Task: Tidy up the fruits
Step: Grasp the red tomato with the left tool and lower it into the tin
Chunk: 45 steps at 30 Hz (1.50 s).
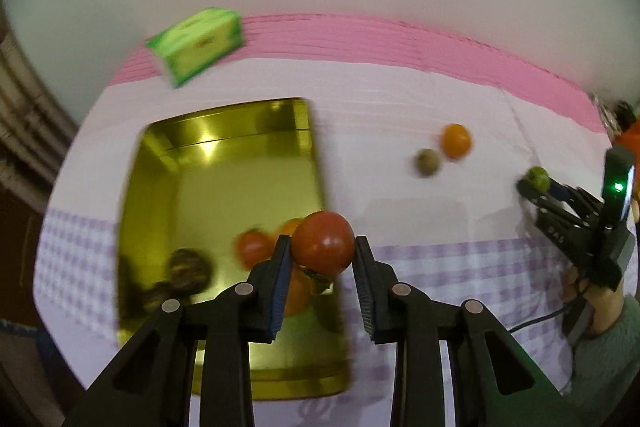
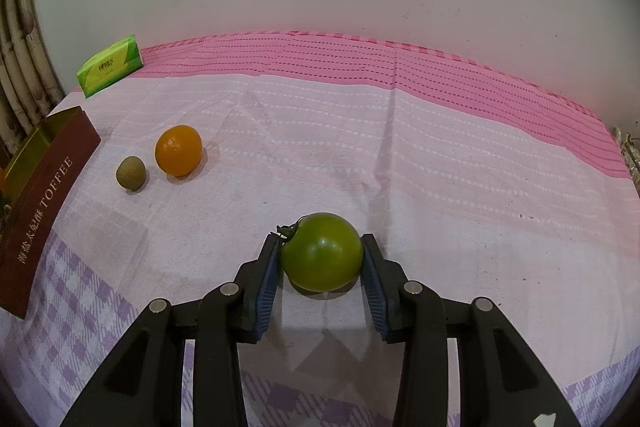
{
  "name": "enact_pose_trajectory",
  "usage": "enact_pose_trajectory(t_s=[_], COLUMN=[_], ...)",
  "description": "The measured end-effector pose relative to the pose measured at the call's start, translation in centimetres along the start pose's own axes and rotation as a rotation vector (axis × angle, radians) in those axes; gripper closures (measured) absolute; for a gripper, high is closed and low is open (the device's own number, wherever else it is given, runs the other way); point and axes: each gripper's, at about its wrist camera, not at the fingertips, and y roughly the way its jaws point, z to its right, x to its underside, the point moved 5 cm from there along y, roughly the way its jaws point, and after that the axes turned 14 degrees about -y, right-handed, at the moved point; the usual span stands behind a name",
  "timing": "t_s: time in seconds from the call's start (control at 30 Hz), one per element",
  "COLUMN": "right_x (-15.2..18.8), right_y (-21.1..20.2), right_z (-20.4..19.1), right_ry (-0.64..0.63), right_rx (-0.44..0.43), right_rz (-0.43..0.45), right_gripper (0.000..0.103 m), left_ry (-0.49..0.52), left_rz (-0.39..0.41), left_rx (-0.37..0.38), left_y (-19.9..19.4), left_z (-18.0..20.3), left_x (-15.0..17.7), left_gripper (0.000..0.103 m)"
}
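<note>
Red tomato [image 1: 322,243], green tomato [image 2: 322,251]. Loose on the cloth: orange [image 2: 178,149], brown-green kiwi [image 2: 130,174]. Tin [image 2: 44,215]: gold inside, dark red outside, white "TOFFEE" lettering. Bright green tissue pack [image 2: 110,65] at far left corner. Tablecloth [image 2: 440,167]: pink band at far edge, pale pink middle, lilac-and-white check near edge. Gripper pads [image 2: 267,281] blue.

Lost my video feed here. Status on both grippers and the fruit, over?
Left gripper shut on red tomato, over gold tin. Right gripper shut on green tomato on cloth. Orange, kiwi loose; nothing blocking.
</note>
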Motion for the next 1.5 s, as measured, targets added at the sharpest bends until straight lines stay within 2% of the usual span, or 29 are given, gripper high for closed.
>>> enact_pose_trajectory(t_s=[0.17,0.3,0.4,0.6,0.97,1.5], right_x=[0.0,0.0,0.0,0.0,-0.1,-0.1], right_y=[0.1,0.1,0.0,0.2,0.3,0.3], right_z=[0.0,0.0,0.0,0.1,0.2,0.2], right_ry=[-0.001,0.0,-0.001,-0.006,-0.009,-0.01], right_rx=[0.001,0.0,0.001,0.006,0.011,0.011], right_rz=[0.0,0.0,0.0,-0.002,-0.005,-0.004], right_gripper=[0.065,0.065,0.065,0.065,0.066,0.066], left_ry=[-0.05,-0.059,-0.057,-0.041,-0.014,-0.004], left_rz=[-0.014,-0.063,-0.103,-0.131,-0.133,-0.129], left_rx=[-0.051,-0.057,-0.05,-0.052,-0.099,-0.11], left_y=[-0.5,0.3,1.1,2.1,3.7,4.2], left_z=[-4.2,-5.6,-5.8,-5.5,-5.7,-5.6], left_x=[0.7,2.6,4.0,5.5,5.9,5.9], left_gripper=[0.072,0.072,0.072,0.072,0.071,0.07])
